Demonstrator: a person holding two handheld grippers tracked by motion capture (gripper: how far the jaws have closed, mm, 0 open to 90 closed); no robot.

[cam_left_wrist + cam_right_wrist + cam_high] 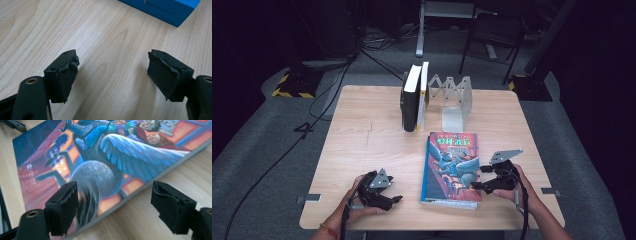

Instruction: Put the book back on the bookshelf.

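Observation:
A book with a colourful illustrated cover (451, 167) lies flat on the wooden table (362, 140), right of centre near the front. My right gripper (479, 177) is at the book's right edge, jaws pointing left. In the right gripper view it (115, 186) stands open: one jaw is over the cover (105, 152), the other over bare table, and the pads press on nothing. My left gripper (394, 199) rests left of the book. In its own view it (113, 55) is open over bare wood, with the book's blue corner (165, 8) ahead.
Two upright books (414, 97) stand at the table's back edge against a metal accordion bookstand (454, 95). Beyond the table are a chair (492, 35), cables (332, 90) on the grey floor and yellow-black striped bases (292, 85).

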